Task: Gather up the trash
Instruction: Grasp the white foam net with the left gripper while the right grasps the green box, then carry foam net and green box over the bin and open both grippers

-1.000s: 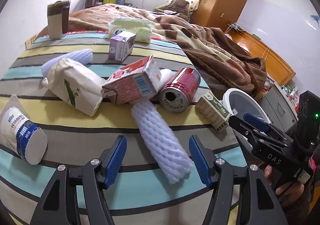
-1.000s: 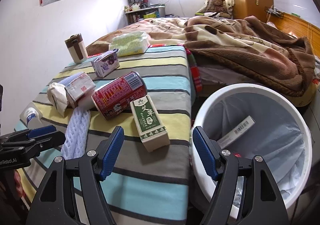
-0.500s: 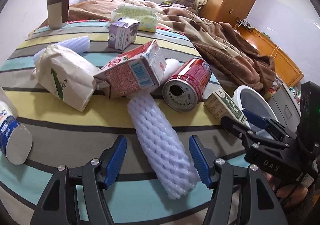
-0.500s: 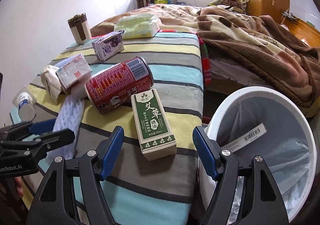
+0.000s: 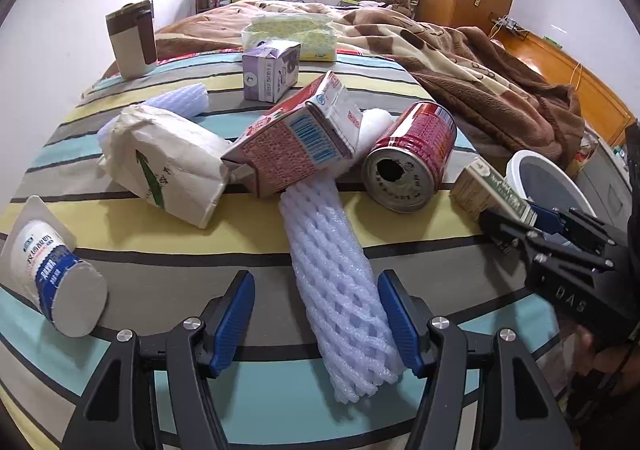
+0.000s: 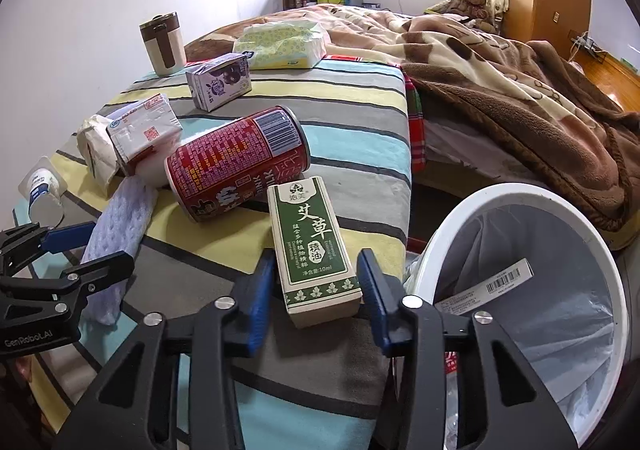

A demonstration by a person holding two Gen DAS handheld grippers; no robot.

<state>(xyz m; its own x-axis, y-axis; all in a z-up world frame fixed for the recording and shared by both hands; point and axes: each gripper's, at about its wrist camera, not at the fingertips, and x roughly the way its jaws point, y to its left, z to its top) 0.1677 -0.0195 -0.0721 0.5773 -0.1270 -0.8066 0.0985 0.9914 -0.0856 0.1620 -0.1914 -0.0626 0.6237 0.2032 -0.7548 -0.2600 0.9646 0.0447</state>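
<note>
A green and cream carton [image 6: 310,250] lies on the striped bedcover near its edge. My right gripper [image 6: 316,262] has its jaws closing on the carton, and both blue pads sit against its sides. The same gripper [image 5: 516,217] shows at the right of the left wrist view, at the carton [image 5: 488,189]. My left gripper [image 5: 315,282] stands open over a white foam net sleeve [image 5: 336,282], which lies between its fingers. A red can [image 6: 236,163] lies on its side just beyond the carton. The white bin [image 6: 500,189] stands beside the bed, lined with a bag, a barcoded box inside.
More litter lies on the striped cover [image 5: 120,209]: a red milk carton [image 5: 288,145], a paper bag [image 5: 168,161], a yoghurt cup [image 5: 52,274], a purple carton [image 5: 270,69], a second foam sleeve [image 5: 180,101]. A brown mug [image 5: 132,37], a tissue pack [image 5: 292,31] and a rumpled blanket [image 6: 520,89] lie farther back.
My right gripper has moved in over the green carton and its jaws have narrowed from wide apart to against the carton's sides. The left gripper has tilted a little, still open over the foam sleeve.
</note>
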